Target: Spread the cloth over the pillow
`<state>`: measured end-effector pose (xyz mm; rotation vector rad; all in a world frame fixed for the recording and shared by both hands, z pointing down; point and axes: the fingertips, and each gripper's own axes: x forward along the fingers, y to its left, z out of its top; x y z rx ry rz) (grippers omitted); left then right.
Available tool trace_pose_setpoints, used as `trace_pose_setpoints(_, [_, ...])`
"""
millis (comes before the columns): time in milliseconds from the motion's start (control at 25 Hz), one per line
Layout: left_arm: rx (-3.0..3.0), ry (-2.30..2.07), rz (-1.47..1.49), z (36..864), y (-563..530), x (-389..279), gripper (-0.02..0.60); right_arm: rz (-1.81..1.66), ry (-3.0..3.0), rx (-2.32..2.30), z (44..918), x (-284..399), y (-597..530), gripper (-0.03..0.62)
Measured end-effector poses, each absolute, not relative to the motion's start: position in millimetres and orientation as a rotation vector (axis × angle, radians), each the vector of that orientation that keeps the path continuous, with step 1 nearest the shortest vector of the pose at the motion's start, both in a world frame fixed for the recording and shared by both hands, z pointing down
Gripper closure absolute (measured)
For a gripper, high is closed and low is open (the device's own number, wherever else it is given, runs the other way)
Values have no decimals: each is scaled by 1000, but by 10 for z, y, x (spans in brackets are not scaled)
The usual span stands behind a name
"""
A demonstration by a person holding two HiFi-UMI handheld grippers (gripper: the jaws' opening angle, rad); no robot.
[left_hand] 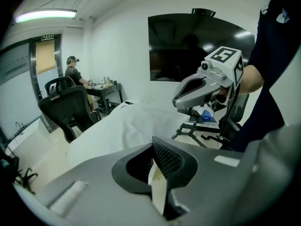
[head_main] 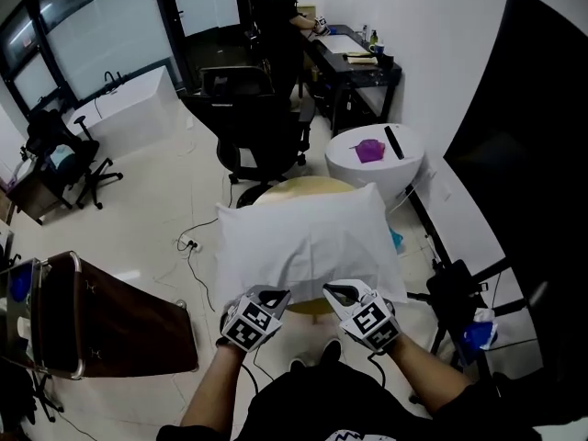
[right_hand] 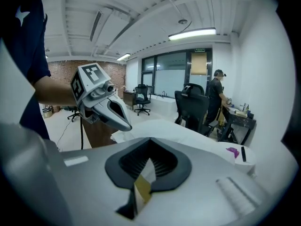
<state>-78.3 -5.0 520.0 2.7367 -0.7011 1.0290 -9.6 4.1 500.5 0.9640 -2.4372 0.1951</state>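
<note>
Now left gripper [head_main: 278,293] and right gripper [head_main: 333,290] pinch the cloth [head_main: 303,232].

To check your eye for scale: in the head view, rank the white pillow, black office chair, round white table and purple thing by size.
white pillow
black office chair, close second and farther away, so unsure
round white table
purple thing, clearly smallest

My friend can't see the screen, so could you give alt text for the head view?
Seen from above, the left gripper and right gripper pinch the near edge of a white cloth draped over a pillow on a round table. A black office chair and a standing person are beyond.
</note>
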Motion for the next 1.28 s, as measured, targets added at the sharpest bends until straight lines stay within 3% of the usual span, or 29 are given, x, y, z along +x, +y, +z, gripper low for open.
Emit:
trace_pose_setpoints(400, [2783,-469,1029,5156,683,-677,575,279,-2382,1027,5147,-48,604,586])
trace_pose_setpoints(480, [2780,-418,1088,5201,766,-629,476,296,-2384,1036,5109,-5,645,588])
trace_pose_setpoints(520, [2780,-422,1104,5209,773,-615,465,297,-2388,1039,5095,21,651,588])
trace_pose_setpoints(560, [2778,-442,1096,5197,763,-603,467,289,-2392,1039,5093,53,652,588])
trace_pose_setpoints(680, [2769,-496,1035,5121,738,-562,553,277,-2405,1021,5079,126,676,586])
trace_pose_setpoints(1280, [2737,-565,1017,5134,943,-324,572,263,-2438,941,4993,445,801,586])
